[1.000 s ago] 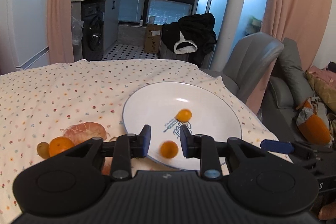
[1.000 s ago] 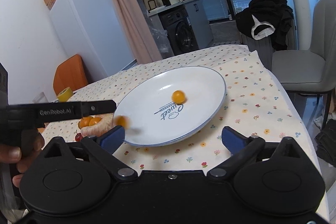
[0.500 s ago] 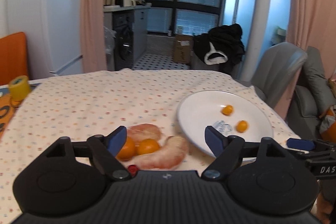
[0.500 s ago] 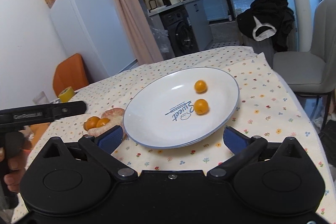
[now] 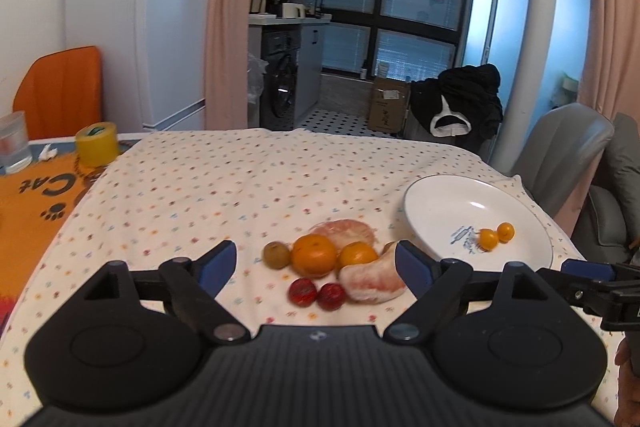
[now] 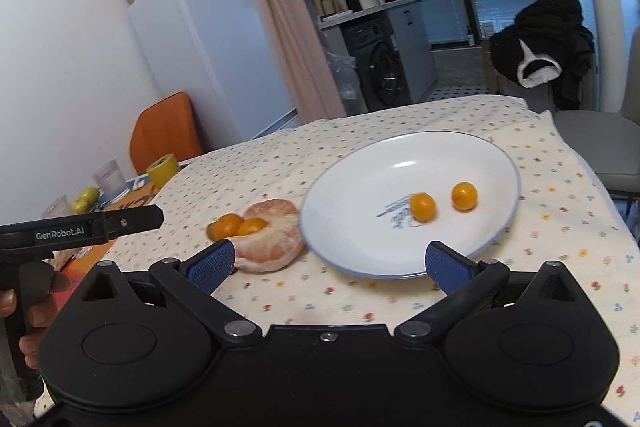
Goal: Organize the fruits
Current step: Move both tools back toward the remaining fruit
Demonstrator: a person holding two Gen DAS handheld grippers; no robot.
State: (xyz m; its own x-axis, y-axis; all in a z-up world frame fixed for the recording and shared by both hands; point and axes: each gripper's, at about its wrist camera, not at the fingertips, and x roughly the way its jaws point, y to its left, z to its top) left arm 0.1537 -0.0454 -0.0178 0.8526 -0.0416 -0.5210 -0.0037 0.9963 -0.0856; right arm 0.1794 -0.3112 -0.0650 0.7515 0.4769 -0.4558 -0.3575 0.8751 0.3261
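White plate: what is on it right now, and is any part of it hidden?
The white plate holds two small orange fruits near blue printed lettering. From the right wrist view, its near rim is partly covered by the right gripper.

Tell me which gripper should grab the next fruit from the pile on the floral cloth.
Left, probably. The left gripper is open and faces the pile, the large orange tangerine between its fingers. The right gripper, also open, faces the white blue-rimmed plate, with the pile off to its left.
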